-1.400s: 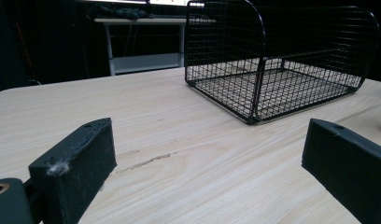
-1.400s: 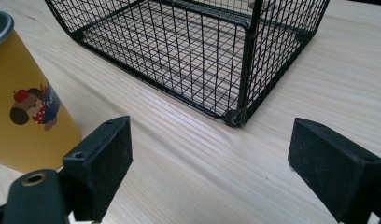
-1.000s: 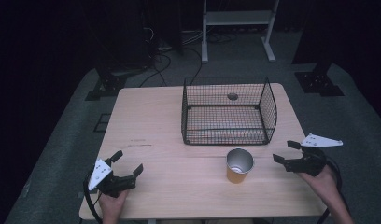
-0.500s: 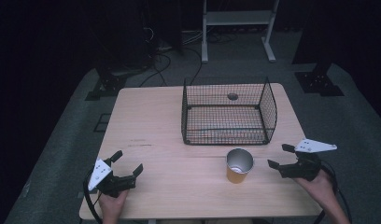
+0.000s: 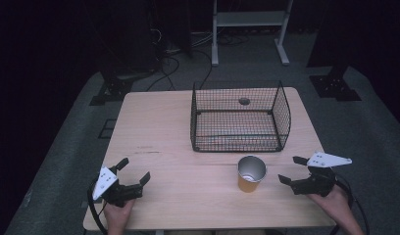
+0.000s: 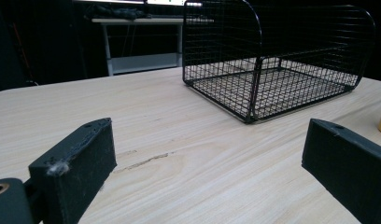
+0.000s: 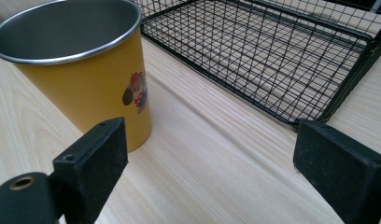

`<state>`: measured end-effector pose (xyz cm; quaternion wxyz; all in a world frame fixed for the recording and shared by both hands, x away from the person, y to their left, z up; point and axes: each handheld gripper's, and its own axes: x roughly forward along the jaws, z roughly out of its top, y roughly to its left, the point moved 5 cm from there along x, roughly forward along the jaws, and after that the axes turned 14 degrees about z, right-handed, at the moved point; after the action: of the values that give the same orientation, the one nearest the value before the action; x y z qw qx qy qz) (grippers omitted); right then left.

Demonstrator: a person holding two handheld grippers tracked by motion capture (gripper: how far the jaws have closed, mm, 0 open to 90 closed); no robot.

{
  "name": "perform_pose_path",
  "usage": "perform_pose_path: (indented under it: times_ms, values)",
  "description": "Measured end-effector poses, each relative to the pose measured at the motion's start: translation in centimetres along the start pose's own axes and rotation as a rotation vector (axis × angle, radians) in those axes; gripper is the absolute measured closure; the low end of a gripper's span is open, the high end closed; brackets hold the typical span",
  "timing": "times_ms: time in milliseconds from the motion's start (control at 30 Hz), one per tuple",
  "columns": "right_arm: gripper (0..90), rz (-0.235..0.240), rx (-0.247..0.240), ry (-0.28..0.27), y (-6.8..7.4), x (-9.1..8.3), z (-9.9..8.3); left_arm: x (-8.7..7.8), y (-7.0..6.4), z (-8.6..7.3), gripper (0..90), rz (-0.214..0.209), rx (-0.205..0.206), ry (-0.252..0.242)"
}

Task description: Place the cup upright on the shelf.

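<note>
Yellow steel-lined cup [image 5: 250,174] stands at nine o'clock of our wide-open, empty right gripper [image 5: 292,170]; we next centre and close.

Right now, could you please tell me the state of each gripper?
Left gripper: open, holding nothing.
Right gripper: open, empty, beside the yellow metal cup.

The cup [image 7: 81,74] is yellow-coated metal with a dull steel inside; the counter [image 5: 159,132] is pale matt wood; the basket [image 5: 237,122] is black wire.

Wire basket [image 5: 239,120] on wooden table [image 5: 159,127]
</note>
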<state>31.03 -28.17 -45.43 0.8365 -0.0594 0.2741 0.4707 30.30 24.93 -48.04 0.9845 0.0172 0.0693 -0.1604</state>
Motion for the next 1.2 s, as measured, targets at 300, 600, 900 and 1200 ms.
perform_pose_path:
  times_ms: [300,600,900,1200]
  values:
    - [8.5,0.024,-0.028,0.003,1.3,0.1,0.2,0.0,0.0,0.0,2.2,0.0,0.0,-0.001]
    - [7.8,0.053,-0.067,0.014,3.0,0.9,0.3,0.0,0.0,0.0,2.2,0.0,0.0,-0.002]
    - [5.1,0.075,-0.082,0.014,4.4,1.8,0.6,0.0,0.0,0.0,2.2,-0.001,0.0,-0.003]
    - [2.5,0.102,-0.087,0.033,5.3,3.4,0.7,0.0,0.0,0.0,2.2,-0.001,-0.002,-0.004]
